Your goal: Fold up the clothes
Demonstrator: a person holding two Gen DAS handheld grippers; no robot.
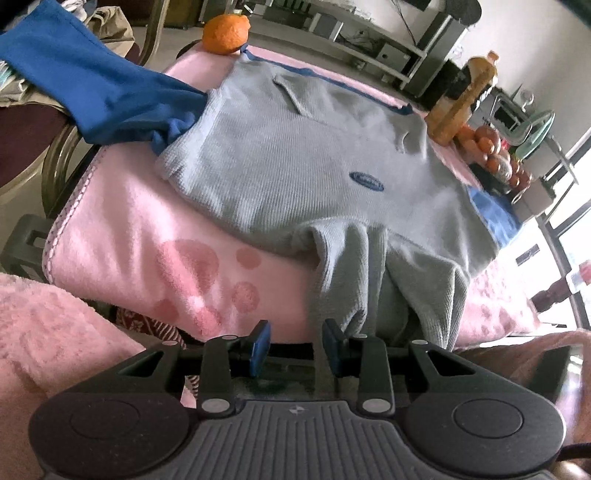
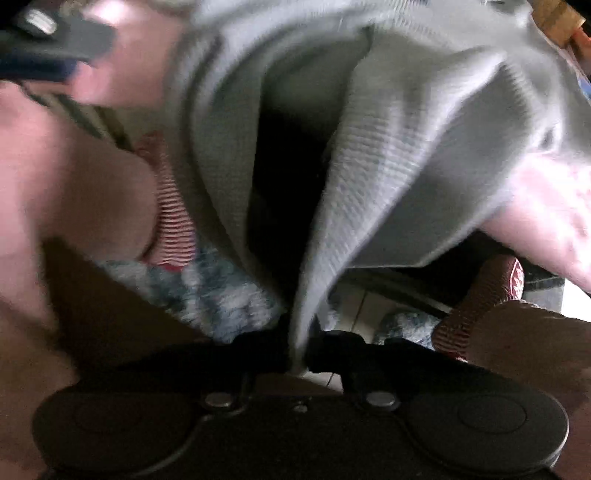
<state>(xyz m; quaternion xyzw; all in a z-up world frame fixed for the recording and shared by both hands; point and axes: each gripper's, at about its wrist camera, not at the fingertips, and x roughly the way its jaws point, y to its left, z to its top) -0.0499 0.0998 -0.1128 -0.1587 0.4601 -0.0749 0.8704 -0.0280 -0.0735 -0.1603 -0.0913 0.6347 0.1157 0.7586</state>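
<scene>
- Nearest the lens: left claw [image 1: 295, 347], blue pads apart, with the drooping hem of the grey sweater [image 1: 295, 162] hanging just past the right pad; no clear pinch on the cloth.
- Right claw [image 2: 304, 350], pointing down, clamped together on a gathered fold of the same grey knit, which fans upward from the jaws; view blurred.
- Sweater spread front-up across the pink blanket [image 1: 129, 236] covering the bench, blue oval badge [image 1: 366, 181] on the chest, hem spilling over the near edge, blue sleeve [image 1: 92, 85] trailing off the left edge.
- Step in hand, by judgement: taking hold of the hem at the near edge, ahead of a first fold toward the collar.
- Next move probably calls for closing the left claw on the hem beside the right one, then lifting both evenly and carrying the edge across the bench without dragging the body askew.
- Far-left corner: an orange [image 1: 225, 34]; far-right edge: a juice bottle [image 1: 461, 99] and a heap of small oranges [image 1: 491, 151].
- Beyond: shelving, a chair frame at the left, bright windows at the right.
</scene>
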